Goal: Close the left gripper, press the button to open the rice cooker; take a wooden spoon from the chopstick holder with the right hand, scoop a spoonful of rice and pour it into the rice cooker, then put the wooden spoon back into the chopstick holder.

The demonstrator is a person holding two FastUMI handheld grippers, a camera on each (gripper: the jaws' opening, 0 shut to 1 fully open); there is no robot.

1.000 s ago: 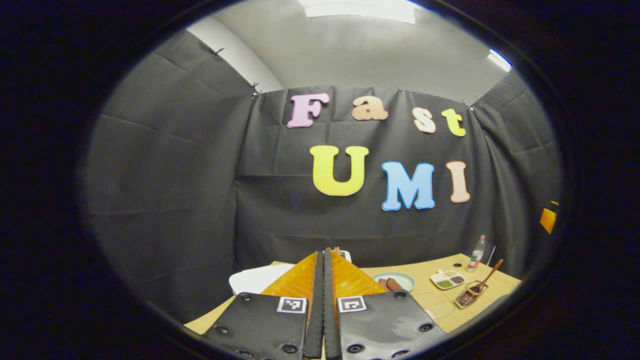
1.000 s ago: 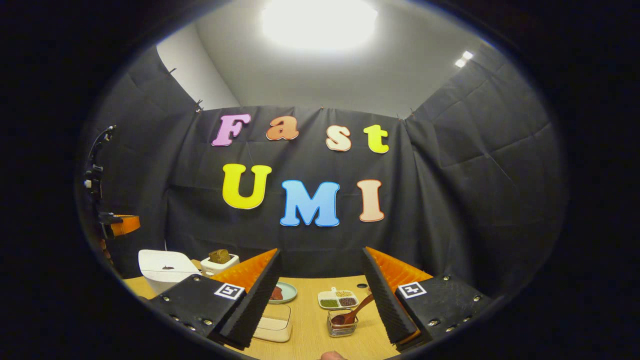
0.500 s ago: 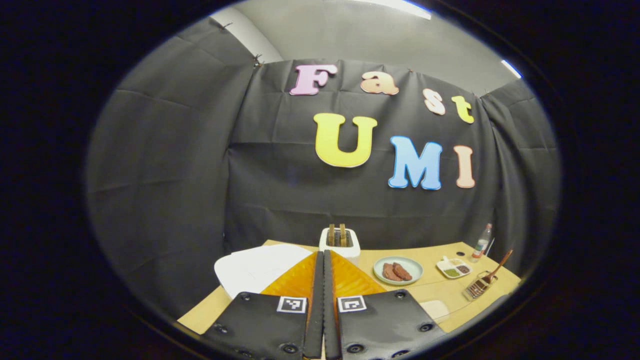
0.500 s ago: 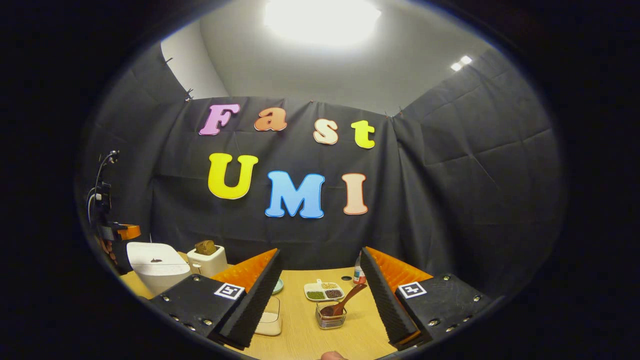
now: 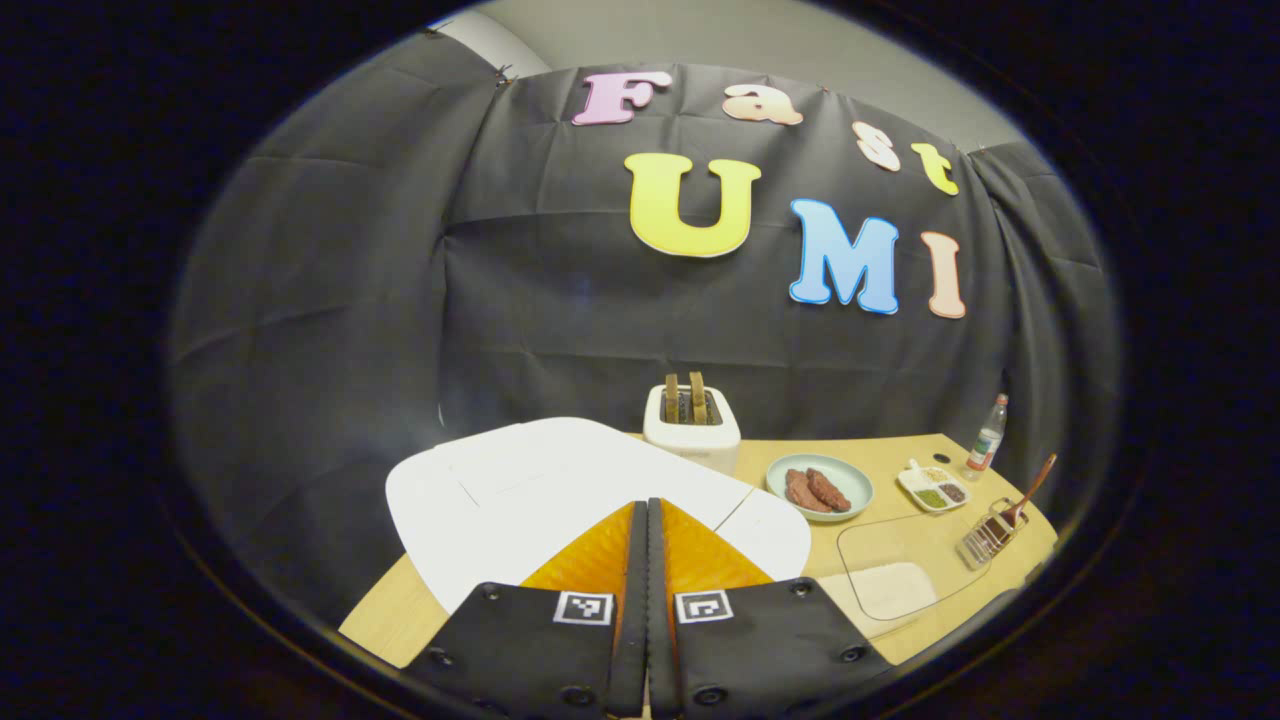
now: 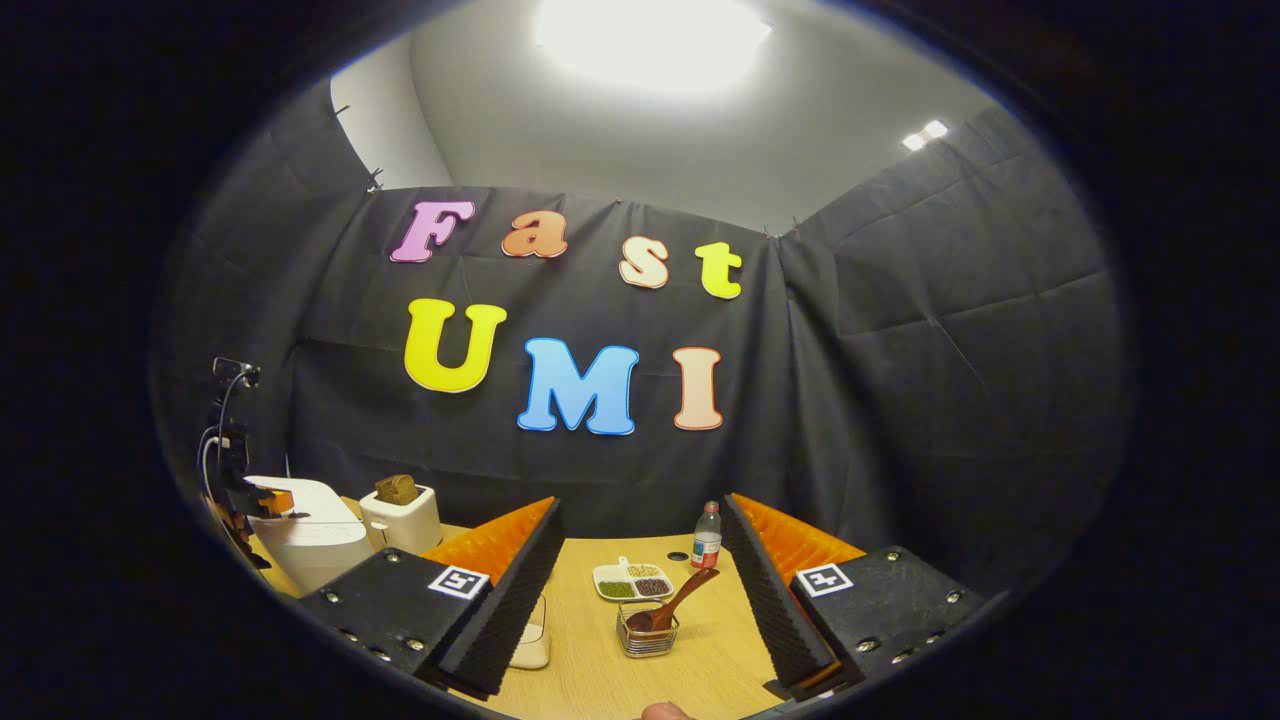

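The white rice cooker (image 5: 560,490) lies lid-down and closed right under my left gripper (image 5: 647,507), which is shut with nothing between its fingers and points at the lid's front. In the right gripper view the same cooker (image 6: 315,535) stands at the far left, with the left gripper (image 6: 270,497) just above its lid. My right gripper (image 6: 642,503) is open and hangs above the table. Between and below its fingers stands the wire chopstick holder (image 6: 647,640) with the wooden spoon (image 6: 678,603) leaning in it. A clear box of rice (image 5: 900,575) sits right of the cooker.
A toaster (image 5: 690,425) with bread stands behind the cooker. A plate of meat (image 5: 820,487), a divided dish (image 6: 632,583) of grains and a small bottle (image 6: 706,537) sit toward the back of the wooden table (image 6: 600,680). Black cloth walls close the booth.
The left gripper has dipped down and come close over the rice cooker lid, still shut. The right gripper, still open, has drifted slightly, so the holder now sits centred between its fingers.
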